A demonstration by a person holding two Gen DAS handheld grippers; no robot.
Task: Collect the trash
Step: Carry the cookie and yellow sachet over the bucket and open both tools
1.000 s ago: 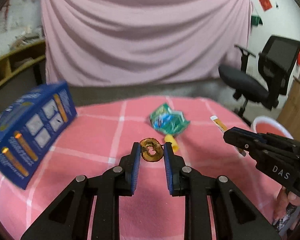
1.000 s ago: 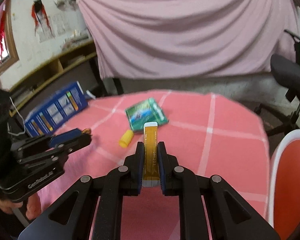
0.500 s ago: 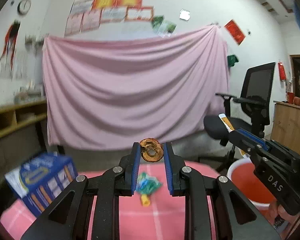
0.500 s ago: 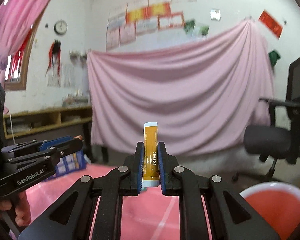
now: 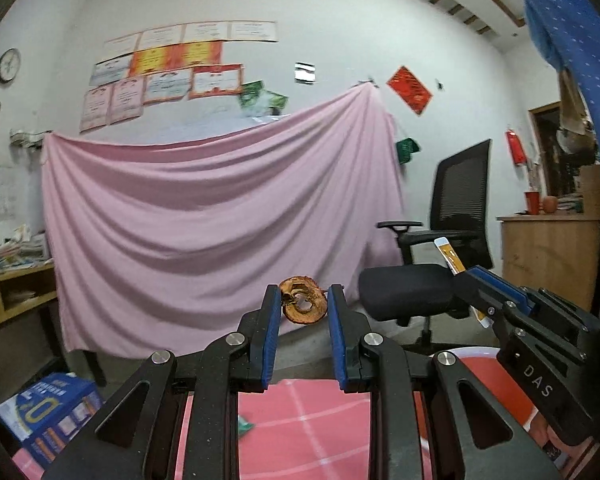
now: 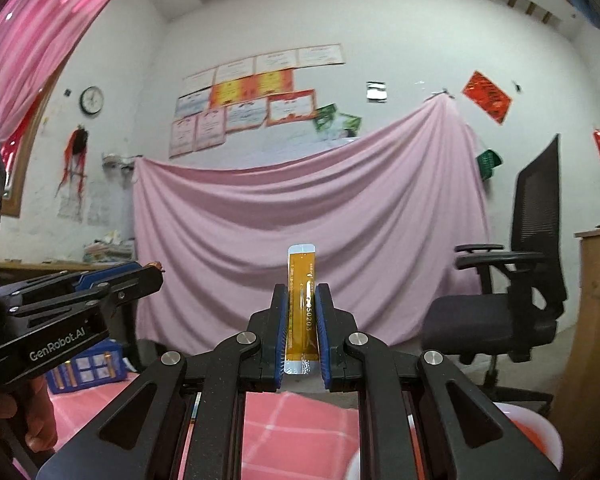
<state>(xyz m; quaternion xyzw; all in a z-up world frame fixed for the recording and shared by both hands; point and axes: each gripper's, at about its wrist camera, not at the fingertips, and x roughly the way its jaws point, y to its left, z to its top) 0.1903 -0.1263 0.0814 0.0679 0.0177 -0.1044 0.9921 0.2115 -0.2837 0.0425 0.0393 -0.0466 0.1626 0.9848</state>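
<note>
My left gripper [image 5: 304, 304] is shut on a brown dried fruit ring [image 5: 303, 306] and holds it high above the pink checked table [image 5: 300, 432]. My right gripper [image 6: 302, 300] is shut on a narrow yellow sachet [image 6: 301, 280], held upright in the air; it also shows in the left wrist view [image 5: 450, 256]. A red bin with a white rim [image 5: 472, 360] stands low at the right, and shows in the right wrist view [image 6: 532, 436]. A corner of a green wrapper [image 5: 244, 426] lies on the table behind my left fingers.
A blue box [image 5: 48, 412] sits at the table's left edge. A black office chair [image 5: 432, 272] stands behind the bin. A pink sheet [image 5: 204, 216] hangs on the back wall. A wooden cabinet [image 5: 548, 256] is at the right, shelves at the left.
Both grippers have lifted and tilted upward with their items. The table has dropped to the bottom of both views and the wall and ceiling now fill them.
</note>
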